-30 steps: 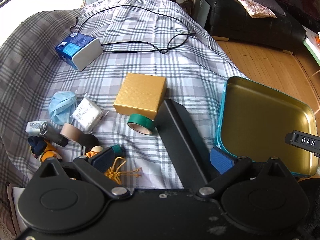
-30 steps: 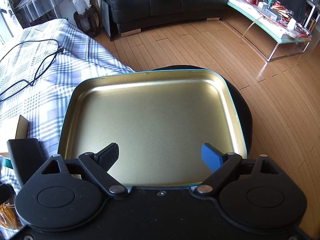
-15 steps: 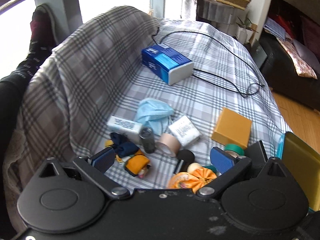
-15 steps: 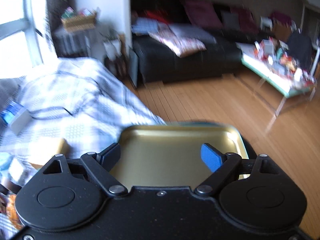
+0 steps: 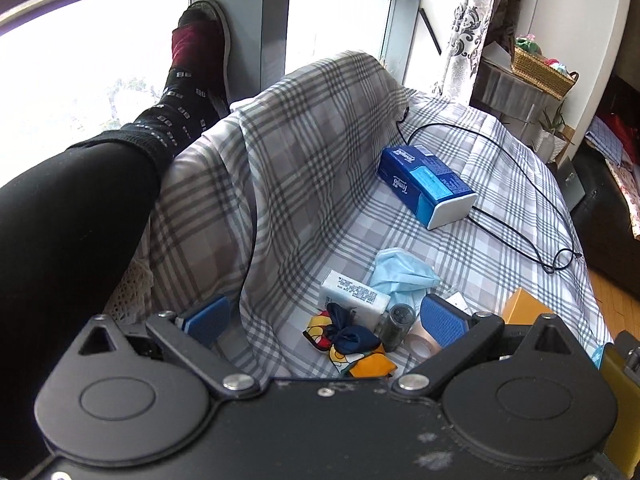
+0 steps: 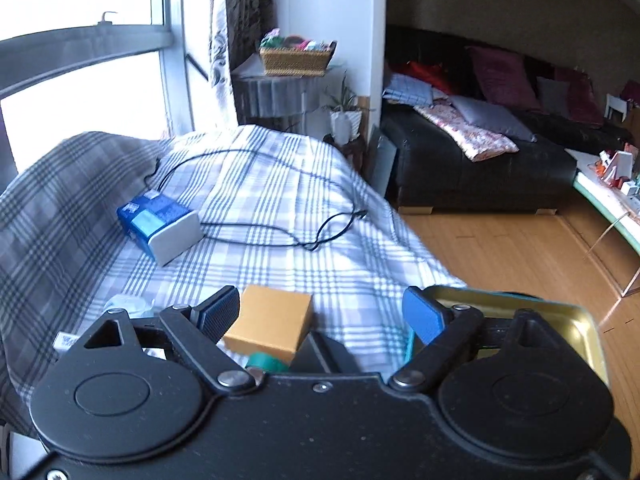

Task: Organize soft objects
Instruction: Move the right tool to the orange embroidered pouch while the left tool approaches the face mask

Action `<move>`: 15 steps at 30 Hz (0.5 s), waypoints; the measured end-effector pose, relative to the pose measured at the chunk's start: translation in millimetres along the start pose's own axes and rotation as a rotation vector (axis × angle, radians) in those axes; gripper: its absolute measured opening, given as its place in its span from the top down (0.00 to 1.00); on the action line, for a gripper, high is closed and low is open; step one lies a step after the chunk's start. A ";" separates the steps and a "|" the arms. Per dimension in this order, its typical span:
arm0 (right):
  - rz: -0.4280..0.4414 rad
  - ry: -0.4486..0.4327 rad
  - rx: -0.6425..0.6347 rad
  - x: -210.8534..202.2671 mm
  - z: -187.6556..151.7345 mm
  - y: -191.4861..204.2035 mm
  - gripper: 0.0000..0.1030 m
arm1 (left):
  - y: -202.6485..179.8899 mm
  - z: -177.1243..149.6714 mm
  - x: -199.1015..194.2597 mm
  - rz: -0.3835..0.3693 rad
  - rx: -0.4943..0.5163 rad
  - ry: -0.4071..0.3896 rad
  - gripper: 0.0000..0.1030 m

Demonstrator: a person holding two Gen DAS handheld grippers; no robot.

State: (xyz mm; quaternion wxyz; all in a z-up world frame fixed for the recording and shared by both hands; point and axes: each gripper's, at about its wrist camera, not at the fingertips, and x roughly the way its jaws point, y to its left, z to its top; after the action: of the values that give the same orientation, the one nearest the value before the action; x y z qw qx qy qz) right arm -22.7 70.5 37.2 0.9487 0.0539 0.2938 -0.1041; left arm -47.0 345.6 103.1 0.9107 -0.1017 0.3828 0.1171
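The left gripper (image 5: 324, 320) hung over the near end of the plaid-covered bed (image 5: 500, 200) with its blue pads set wide apart and nothing gripped between them. Just beyond it lay the clutter of small things: a knotted multicoloured cloth (image 5: 348, 344) nearest, a dark cylinder (image 5: 398, 320) and a roll of beige tape (image 5: 422, 342) to its right, a white labelled packet (image 5: 354, 294) behind, and a crumpled blue face mask (image 5: 402, 276) just past that. The right gripper (image 6: 320, 314) held nothing either; its jaws stood apart and were closing. Seen between them on the bed were a yellow box (image 6: 268, 322) and, nearer, a green tape roll (image 6: 266, 362). To the right, off the bed's edge, sat a gold tin tray with a teal rim (image 6: 576, 328), its visible part bare. Farther up the bed lay a blue tissue pack (image 5: 426, 186), with a black cable (image 5: 532, 184) looping beyond it. At the far left a person's leg in a patterned sock (image 5: 176, 96) rested against the window frame.
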 end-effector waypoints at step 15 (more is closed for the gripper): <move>0.197 0.264 -0.101 23.5 -56.4 50.7 0.42 | -3.4 -10.5 37.3 -0.009 -0.061 0.118 0.01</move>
State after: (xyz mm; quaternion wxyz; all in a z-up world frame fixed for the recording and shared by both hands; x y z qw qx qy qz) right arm -22.9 125.1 -20.4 0.9089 0.0478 0.4141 0.0122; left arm -27.7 344.6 69.3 0.8835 -0.1380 0.4317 0.1184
